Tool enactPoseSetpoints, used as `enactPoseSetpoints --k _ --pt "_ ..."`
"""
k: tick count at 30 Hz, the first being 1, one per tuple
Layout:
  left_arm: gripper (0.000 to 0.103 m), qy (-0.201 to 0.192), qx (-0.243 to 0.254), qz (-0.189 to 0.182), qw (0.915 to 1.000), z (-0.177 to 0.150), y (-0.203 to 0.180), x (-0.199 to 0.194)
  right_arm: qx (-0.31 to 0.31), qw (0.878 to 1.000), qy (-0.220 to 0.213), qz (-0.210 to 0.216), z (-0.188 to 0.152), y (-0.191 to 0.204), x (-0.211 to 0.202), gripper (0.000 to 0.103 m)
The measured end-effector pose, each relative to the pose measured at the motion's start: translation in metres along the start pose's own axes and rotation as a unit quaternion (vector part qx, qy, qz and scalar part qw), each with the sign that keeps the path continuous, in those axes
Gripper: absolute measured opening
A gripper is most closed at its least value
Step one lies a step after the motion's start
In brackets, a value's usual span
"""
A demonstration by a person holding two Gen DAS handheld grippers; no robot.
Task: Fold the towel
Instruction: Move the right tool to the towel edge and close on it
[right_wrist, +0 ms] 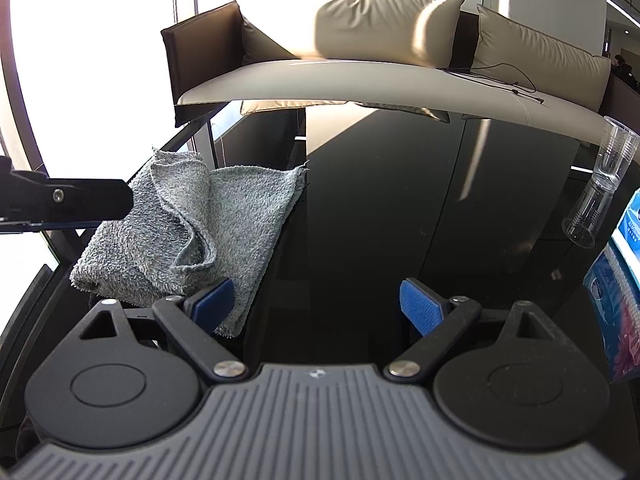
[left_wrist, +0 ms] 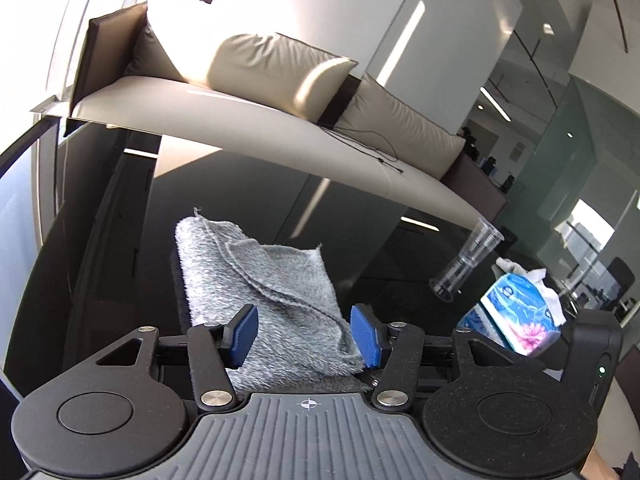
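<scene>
- The blue tissue pack (left_wrist: 516,312) carries a round logo and a pink flower print; its lettering is too small to read.
- In the right wrist view, white characters on the pack's edge (right_wrist: 630,228) stay illegible.

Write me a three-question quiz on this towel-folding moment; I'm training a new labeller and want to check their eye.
1. True or false: the left tool is clamped shut on the grey towel.
2. What stands on the dark table nearest the tissue pack? A) mug B) clear plastic cup C) bowl
3. Fill in: the right tool is open and holds ____.

Key: 1 false, its pads stand apart with towel between them; 2 B, the clear plastic cup; 3 nothing.
</scene>
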State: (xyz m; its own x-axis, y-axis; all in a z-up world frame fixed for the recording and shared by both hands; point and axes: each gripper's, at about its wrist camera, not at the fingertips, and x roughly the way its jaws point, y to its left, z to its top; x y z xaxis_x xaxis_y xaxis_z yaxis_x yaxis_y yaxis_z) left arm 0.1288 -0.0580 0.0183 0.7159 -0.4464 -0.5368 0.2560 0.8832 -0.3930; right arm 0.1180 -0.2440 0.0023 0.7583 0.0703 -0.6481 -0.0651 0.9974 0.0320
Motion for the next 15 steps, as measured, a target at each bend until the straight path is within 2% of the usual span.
enactPoseSetpoints --k 4,9,15 --pt "0.051 0.014 -0.007 0.028 0.9995 0.002 0.011 0.000 -0.003 1.000 -0.011 0.002 0.004 -0.006 -0.008 0.092" --pt "0.053 0.024 0.016 0.045 0.9986 0.002 0.011 -0.003 0.011 0.998 -0.058 0.021 0.013 -0.011 -0.020 0.092" --pt "0.054 0.028 0.023 0.061 0.9975 -0.001 0.015 -0.008 -0.021 0.996 -0.073 0.043 0.020 0.000 -0.015 0.092"
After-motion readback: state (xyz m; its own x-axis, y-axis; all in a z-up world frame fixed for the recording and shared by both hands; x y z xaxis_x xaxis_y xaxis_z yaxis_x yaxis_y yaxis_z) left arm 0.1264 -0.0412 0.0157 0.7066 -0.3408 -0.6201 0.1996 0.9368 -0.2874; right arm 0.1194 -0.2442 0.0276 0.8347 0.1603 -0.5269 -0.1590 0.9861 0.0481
